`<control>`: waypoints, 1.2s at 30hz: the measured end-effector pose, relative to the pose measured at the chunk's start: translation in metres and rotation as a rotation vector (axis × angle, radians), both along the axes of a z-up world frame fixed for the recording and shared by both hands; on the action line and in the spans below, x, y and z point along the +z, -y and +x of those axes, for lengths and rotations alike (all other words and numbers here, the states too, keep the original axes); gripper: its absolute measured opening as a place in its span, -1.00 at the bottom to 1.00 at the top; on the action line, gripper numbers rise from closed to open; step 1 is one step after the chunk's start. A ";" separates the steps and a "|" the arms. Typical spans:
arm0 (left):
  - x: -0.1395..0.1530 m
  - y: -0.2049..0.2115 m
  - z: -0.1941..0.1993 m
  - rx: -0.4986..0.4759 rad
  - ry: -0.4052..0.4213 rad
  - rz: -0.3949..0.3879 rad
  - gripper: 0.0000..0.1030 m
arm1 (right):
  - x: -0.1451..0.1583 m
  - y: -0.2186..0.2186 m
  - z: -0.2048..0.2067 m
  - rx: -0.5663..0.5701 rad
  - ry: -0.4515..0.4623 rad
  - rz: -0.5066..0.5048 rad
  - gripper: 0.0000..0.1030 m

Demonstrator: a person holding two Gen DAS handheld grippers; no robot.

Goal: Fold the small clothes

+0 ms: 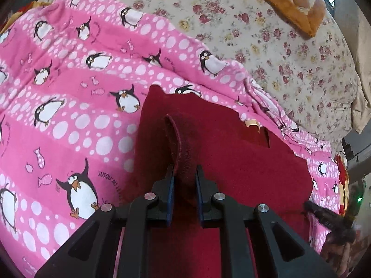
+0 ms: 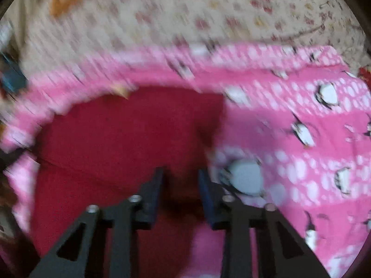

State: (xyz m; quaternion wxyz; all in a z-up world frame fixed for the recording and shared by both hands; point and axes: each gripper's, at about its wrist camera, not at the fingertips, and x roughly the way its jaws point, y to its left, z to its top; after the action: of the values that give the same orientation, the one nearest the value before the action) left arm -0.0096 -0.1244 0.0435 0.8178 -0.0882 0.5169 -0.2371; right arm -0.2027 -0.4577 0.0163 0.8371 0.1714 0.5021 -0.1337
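Floral bedding (image 1: 266, 34) under a pink penguin blanket (image 1: 69, 115) carries the dark red garment (image 1: 243, 157), its ribbed hem pinched by the left hand-held gripper (image 1: 184, 180); the right hand-held gripper (image 2: 180, 185), blurred, seemingly half-closed over cloth, may snag blanket too.

dark red garment (image 1: 243, 153), pink penguin-print blanket (image 1: 69, 88)
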 end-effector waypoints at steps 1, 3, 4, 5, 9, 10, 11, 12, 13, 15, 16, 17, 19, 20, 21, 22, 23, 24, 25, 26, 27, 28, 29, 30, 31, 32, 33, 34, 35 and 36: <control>-0.001 0.000 0.000 0.001 -0.002 0.002 -1.00 | -0.002 -0.002 -0.005 0.016 0.007 -0.006 -0.42; -0.002 0.001 -0.001 0.002 0.001 0.009 -1.00 | 0.005 -0.002 -0.012 0.030 0.031 -0.006 -0.42; -0.002 0.003 -0.001 0.003 0.003 0.013 -1.00 | 0.010 0.001 -0.015 0.027 0.049 0.019 -0.42; -0.002 0.003 0.000 0.004 0.004 0.014 -1.00 | 0.018 0.009 -0.017 0.012 0.095 0.064 -0.34; -0.003 0.003 -0.001 0.004 0.007 0.019 -1.00 | 0.031 0.043 -0.002 -0.098 0.198 0.149 0.09; -0.004 0.003 -0.001 0.005 0.005 0.019 -1.00 | 0.030 0.051 0.007 -0.102 0.200 0.163 0.09; -0.005 0.003 0.000 0.006 0.003 0.018 -1.00 | 0.026 0.057 0.019 -0.104 0.195 0.183 0.09; -0.006 0.002 0.000 0.008 0.001 0.015 -1.00 | 0.021 0.062 0.028 -0.106 0.184 0.200 0.09; -0.007 0.001 0.000 0.013 -0.002 0.010 -1.00 | 0.014 0.066 0.037 -0.109 0.169 0.214 0.09; -0.009 0.000 -0.002 0.020 -0.003 0.006 -1.00 | 0.001 0.071 0.050 -0.113 0.147 0.239 0.09; -0.010 0.000 -0.002 0.019 0.000 0.009 -1.00 | -0.005 0.072 0.054 -0.117 0.142 0.244 0.08; -0.009 0.001 -0.003 0.015 0.007 0.015 -1.00 | -0.009 0.073 0.057 -0.121 0.143 0.240 -0.01; -0.008 0.002 -0.004 0.010 0.015 0.024 -1.00 | -0.010 0.070 0.057 -0.120 0.165 0.206 -0.64; -0.008 0.003 -0.004 0.009 0.017 0.027 -1.00 | -0.005 0.068 0.058 -0.123 0.169 0.151 -0.80; -0.008 0.003 -0.004 0.008 0.019 0.031 -1.00 | 0.000 0.068 0.058 -0.116 0.186 0.130 -0.80; -0.008 0.004 -0.004 0.006 0.021 0.034 -1.00 | 0.008 0.066 0.056 -0.110 0.220 0.106 -0.81; -0.009 0.004 -0.004 0.004 0.021 0.036 -1.00 | 0.012 0.067 0.055 -0.107 0.237 0.083 -0.82; -0.009 0.005 -0.005 0.001 0.024 0.038 -1.00 | 0.016 0.065 0.056 -0.105 0.246 0.052 -0.83; -0.009 0.006 -0.005 -0.002 0.027 0.043 -1.00 | 0.018 0.064 0.056 -0.105 0.251 0.024 -0.83; -0.009 0.007 -0.006 -0.006 0.033 0.051 -1.00 | 0.018 0.063 0.058 -0.105 0.248 0.004 -0.84; -0.009 0.008 -0.007 -0.010 0.037 0.055 -1.00 | 0.014 0.063 0.061 -0.107 0.229 -0.010 -0.84; -0.009 0.010 -0.008 -0.016 0.041 0.060 -0.97 | 0.008 0.062 0.065 -0.111 0.197 -0.039 -0.84; -0.009 0.011 -0.008 -0.020 0.047 0.068 -0.97 | -0.001 0.063 0.067 -0.121 0.158 -0.071 -0.84; -0.009 0.012 -0.009 -0.023 0.053 0.076 -0.97 | -0.008 0.064 0.068 -0.125 0.138 -0.080 -0.84; -0.009 0.013 -0.010 -0.026 0.061 0.086 -0.96 | -0.013 0.065 0.068 -0.125 0.129 -0.076 -0.84; -0.009 0.014 -0.011 -0.027 0.066 0.092 -0.96 | -0.015 0.066 0.067 -0.127 0.131 -0.073 -0.83; -0.009 0.015 -0.011 -0.028 0.071 0.099 -0.96 | -0.014 0.066 0.065 -0.130 0.141 -0.068 -0.83; -0.009 0.015 -0.012 -0.029 0.074 0.102 -0.96 | -0.010 0.066 0.062 -0.133 0.151 -0.061 -0.81; -0.009 0.015 -0.012 -0.028 0.076 0.105 -0.96 | -0.007 0.066 0.058 -0.138 0.155 -0.061 -0.75; -0.009 0.015 -0.012 -0.028 0.076 0.105 -0.96 | -0.001 0.066 0.053 -0.143 0.160 -0.064 -0.72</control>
State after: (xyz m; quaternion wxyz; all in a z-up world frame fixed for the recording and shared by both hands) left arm -0.0212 -0.1394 0.0346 0.8370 -0.0286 0.4984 -0.2242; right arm -0.1496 -0.5236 0.0152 0.8678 0.1900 0.4156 -0.1950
